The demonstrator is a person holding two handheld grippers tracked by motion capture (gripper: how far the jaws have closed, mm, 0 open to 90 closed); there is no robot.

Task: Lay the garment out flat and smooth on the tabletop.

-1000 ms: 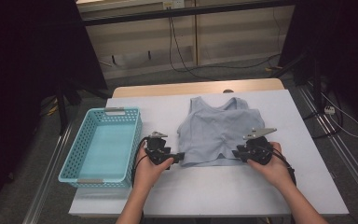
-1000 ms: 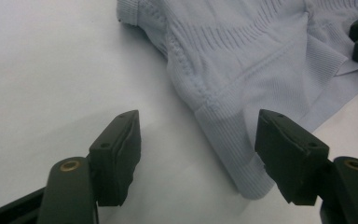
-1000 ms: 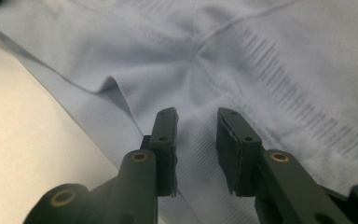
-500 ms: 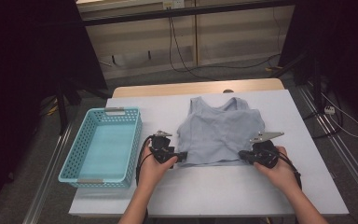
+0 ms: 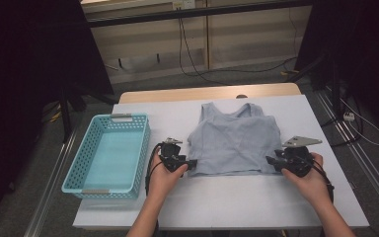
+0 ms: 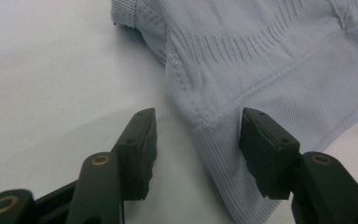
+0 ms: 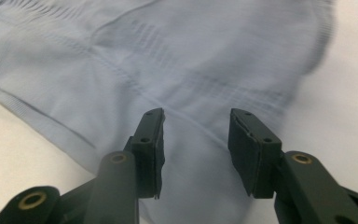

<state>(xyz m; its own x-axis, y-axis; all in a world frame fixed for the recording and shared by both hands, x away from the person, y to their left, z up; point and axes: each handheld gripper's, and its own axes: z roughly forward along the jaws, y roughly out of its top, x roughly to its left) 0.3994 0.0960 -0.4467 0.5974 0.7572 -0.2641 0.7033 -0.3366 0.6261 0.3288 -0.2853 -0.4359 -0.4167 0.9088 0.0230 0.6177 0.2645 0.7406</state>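
Top (image 5: 234, 140), pale blue, flat mid-table. L gripper (image 5: 191, 163) at its 8 o'clock corner, closing, hem between jaws, ungripped. R gripper (image 5: 270, 161) at 4 o'clock, just released.

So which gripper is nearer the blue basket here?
Left. The left gripper sits just beside the blue basket, at the tank top's lower left corner; the right gripper is across the garment at its lower right corner.
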